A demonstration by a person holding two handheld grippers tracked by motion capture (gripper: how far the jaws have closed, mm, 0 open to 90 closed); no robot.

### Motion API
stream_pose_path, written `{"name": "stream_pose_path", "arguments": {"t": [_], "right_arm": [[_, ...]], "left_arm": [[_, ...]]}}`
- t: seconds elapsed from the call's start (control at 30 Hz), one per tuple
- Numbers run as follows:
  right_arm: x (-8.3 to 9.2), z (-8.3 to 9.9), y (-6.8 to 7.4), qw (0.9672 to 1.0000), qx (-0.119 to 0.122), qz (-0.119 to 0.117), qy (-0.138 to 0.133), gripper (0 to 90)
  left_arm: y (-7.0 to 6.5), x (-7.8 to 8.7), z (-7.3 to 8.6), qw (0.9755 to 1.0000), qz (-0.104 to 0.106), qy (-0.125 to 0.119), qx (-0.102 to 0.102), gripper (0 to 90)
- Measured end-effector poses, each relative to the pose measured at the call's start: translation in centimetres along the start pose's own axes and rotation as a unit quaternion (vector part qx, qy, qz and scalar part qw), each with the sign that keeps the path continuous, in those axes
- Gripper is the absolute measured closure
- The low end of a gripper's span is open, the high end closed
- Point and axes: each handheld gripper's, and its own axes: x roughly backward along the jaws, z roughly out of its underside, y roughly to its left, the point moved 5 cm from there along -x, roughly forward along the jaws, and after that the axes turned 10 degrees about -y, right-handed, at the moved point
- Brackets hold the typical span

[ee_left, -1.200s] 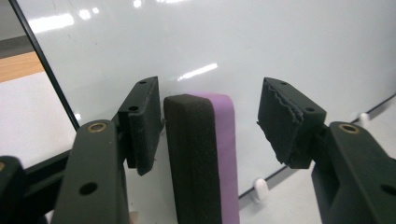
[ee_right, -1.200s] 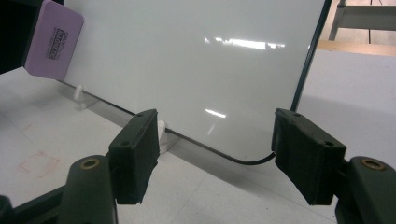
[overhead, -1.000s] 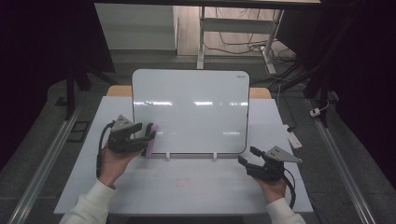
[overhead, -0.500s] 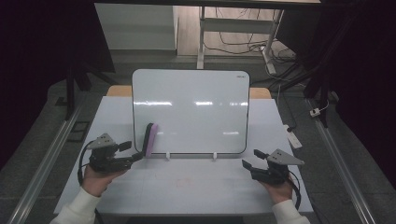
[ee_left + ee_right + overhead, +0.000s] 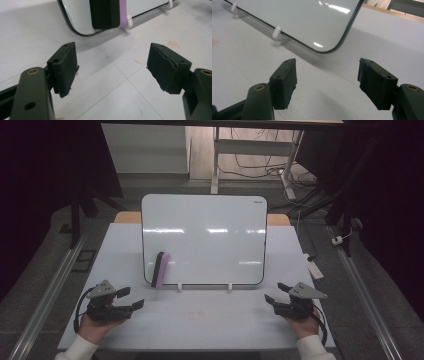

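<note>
High view: rectangular white whiteboard [image 5: 204,239] stands tilted on the pale grey tabletop [image 5: 200,320]; black-and-purple felt eraser [image 5: 160,269] clings to its lower left corner; left tongs [image 5: 131,300] near the front edge, well apart from it
Left gripper view: left tongs [image 5: 112,68] spread, just been opening, nothing between; eraser [image 5: 108,13] ahead on the board
Right gripper view: right tongs [image 5: 327,80] spread, just been opening, nothing between; whiteboard corner [image 5: 312,22] beyond
</note>
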Motion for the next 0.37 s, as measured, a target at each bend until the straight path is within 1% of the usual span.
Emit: {"name": "stream_pose_path", "arguments": {"t": [0.2,0.37], "right_arm": [[-0.17,0.04,0.18,1.0,0.003,-0.005,0.002,30.7],[-0.21,-0.1,0.37,1.0,0.007,-0.006,-0.001,30.6]], "left_arm": [[-0.09,-0.2,-0.04,1.0,-0.001,0.001,-0.005,24.3],[0.03,-0.27,0.07,1.0,-0.003,0.002,-0.004,22.9]]}}
